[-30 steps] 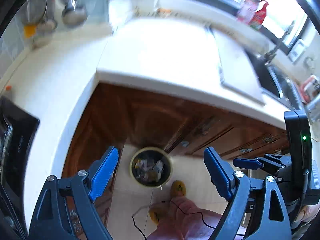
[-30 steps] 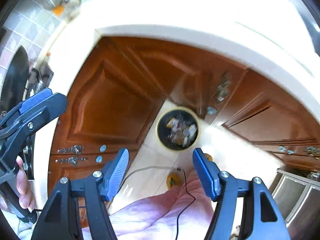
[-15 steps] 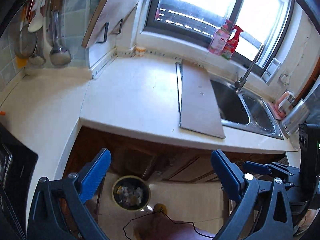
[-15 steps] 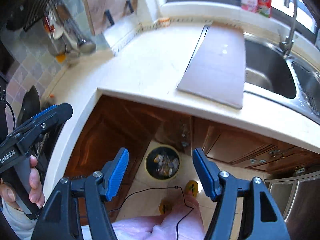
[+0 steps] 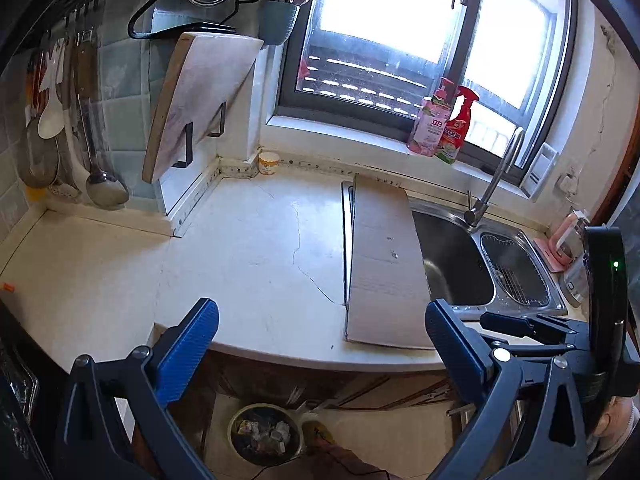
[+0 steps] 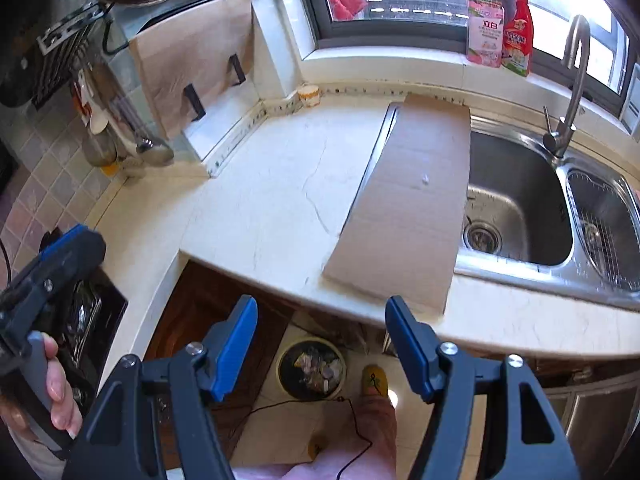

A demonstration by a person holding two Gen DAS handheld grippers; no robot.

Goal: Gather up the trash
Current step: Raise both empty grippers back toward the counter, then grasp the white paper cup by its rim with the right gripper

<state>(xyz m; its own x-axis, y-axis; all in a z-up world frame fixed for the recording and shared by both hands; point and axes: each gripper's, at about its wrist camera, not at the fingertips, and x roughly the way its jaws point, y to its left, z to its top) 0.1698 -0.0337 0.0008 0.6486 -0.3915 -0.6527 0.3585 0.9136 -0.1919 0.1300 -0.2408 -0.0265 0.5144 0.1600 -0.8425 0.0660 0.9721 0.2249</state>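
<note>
Left claw [image 5: 322, 344] opening, empty, round bin [image 5: 265, 434] of crumpled trash

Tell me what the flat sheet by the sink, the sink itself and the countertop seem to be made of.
Sheet: likely corrugated cardboard, matte brown with faint fold lines.
Sink: stainless steel, shiny grey with reflections.
Countertop: probably stone or composite, glossy cream, with a thin crack.

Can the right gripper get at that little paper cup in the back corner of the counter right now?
Probably yes: the right gripper is open and empty, and bare counter leads to the cup.
</note>
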